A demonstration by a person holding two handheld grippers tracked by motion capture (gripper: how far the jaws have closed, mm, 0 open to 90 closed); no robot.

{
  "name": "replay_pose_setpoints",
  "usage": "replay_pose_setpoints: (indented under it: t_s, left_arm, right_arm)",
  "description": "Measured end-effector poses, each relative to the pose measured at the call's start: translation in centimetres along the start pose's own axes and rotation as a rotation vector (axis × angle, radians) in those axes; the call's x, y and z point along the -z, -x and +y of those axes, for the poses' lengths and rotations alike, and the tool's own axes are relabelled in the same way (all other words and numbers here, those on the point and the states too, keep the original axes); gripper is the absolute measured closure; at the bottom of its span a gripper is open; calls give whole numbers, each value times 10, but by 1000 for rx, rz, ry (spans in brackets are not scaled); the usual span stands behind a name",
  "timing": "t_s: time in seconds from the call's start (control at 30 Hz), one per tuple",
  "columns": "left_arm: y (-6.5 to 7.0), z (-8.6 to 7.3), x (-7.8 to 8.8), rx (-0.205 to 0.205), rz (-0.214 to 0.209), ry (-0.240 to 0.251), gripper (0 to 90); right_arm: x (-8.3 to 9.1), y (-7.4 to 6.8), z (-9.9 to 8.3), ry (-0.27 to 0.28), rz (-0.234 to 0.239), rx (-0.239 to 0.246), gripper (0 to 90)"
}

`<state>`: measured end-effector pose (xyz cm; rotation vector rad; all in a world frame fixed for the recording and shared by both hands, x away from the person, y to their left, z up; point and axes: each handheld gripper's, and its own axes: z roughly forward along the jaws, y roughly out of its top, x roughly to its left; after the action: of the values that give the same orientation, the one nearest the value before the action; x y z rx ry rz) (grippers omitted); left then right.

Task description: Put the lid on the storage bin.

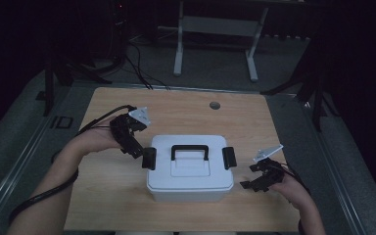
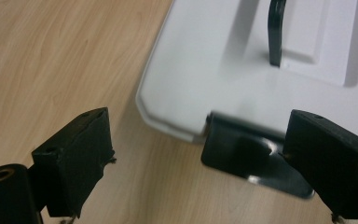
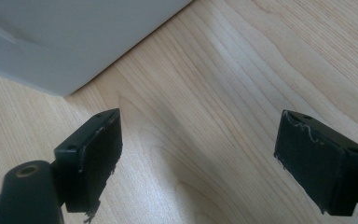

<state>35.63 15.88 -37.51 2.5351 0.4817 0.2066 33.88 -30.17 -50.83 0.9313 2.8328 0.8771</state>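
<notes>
High view: white box (image 1: pixel 190 169) on surface (image 1: pixel 107 196), rigid plastic, likely light, smooth. Left tool (image 2: pixel 196 154) wide at side latch (image 2: pixel 256 158); right tool (image 3: pixel 198 158) wide, empty. Grip latches, then handle (image 1: pixel 190 151).

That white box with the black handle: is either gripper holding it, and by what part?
Nothing is held. The left gripper is open at the box's left latch, jaws either side, not closed. The right gripper is open over bare table.
</notes>
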Motion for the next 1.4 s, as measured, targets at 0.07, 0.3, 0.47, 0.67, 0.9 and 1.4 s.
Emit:
replay_pose_setpoints:
  t_s: [0.07,0.3,0.47,0.67,0.9,1.4]
  left_arm:
    - [-2,-6,1,20,0,10,82]
    - [-7,-29,6,60,8,40,82]
    - [-10,-50,11,99,27,66,82]
    - [-13,-77,11,129,42,76,82]
    - [-15,-101,12,171,52,108,83]
    - [-13,-149,-8,259,50,136,82]
  right_arm:
    - [-1,0,0,-3,-2,0,146]
    - [0,0,-1,-1,-2,-2,146]
    - [0,0,-2,1,-2,-5,146]
    - [0,0,-4,-2,-3,-6,146]
    - [-2,-2,-2,-6,0,-6,146]
    - [-7,-1,-7,-3,8,-16,146]
